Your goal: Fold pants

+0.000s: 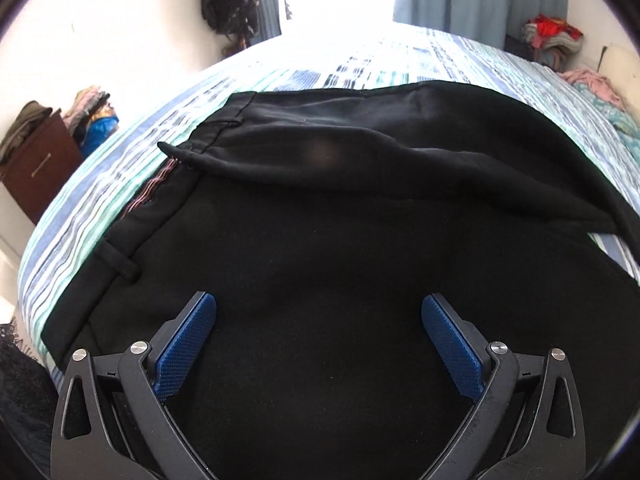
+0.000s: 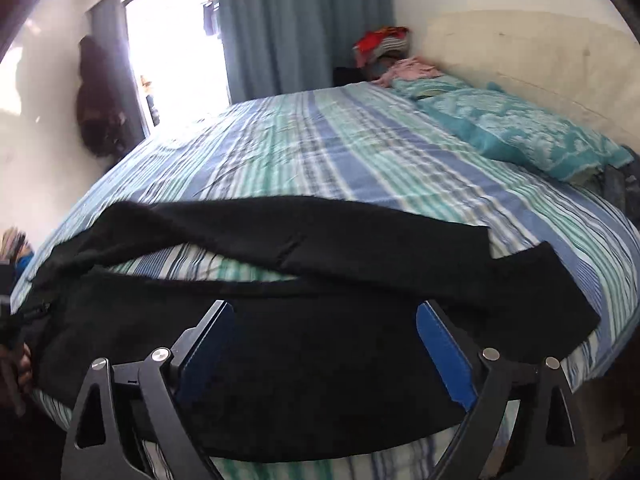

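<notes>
1. The black cloth pants (image 1: 320, 216) lie spread across the striped blue, green and white bedsheet (image 1: 120, 168), waistband toward the left wrist view's left side, the two legs running off to the right; in the right wrist view a wedge of sheet shows between the legs, so they are not yet stacked.
2. The left gripper (image 1: 319, 336) hovers over the seat area near the belt loop (image 1: 122, 260), its blue pads spread apart and holding nothing.
3. The right gripper (image 2: 325, 340) hangs above the near leg, likewise spread wide and empty.
4. The step in hand is probably the lengthwise fold: bringing one leg onto the other.
5. To do it well, pinch one leg's outer edge at waistband and further down the leg together, lift evenly, and lay seam on seam.
6. The raised fold of cloth (image 1: 360, 152) looks rumpled, though the dark fabric hides detail; smooth it first.
</notes>
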